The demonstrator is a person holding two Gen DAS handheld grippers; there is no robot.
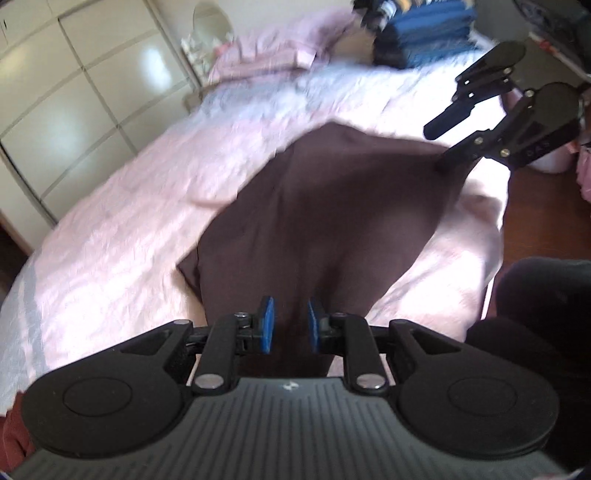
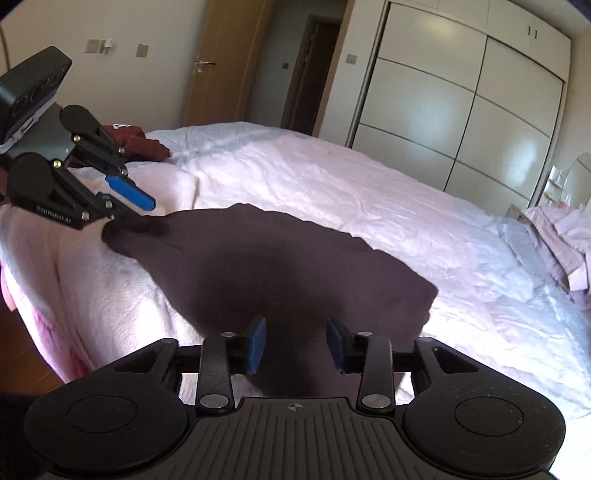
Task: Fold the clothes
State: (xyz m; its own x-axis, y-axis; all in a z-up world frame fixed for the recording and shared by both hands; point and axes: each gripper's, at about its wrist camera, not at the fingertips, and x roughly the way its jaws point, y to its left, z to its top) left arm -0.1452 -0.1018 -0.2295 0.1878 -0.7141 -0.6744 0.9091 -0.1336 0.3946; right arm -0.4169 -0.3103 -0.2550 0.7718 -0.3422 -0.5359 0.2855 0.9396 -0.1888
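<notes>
Nearest us, at lower centre, the left gripper (image 1: 290, 328) stands narrowly parted over a dark brown garment (image 1: 332, 221) spread mid-frame on the pink bedspread (image 1: 110, 221); the right gripper (image 2: 295, 345), wider, grips nothing either.

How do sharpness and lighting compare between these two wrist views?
Left wrist view: motion blur smears the bedspread and blue stack. Right wrist view: sharper; glare whitens the bedspread, wardrobe bows from fisheye. The dark garment loses detail in both.
</notes>
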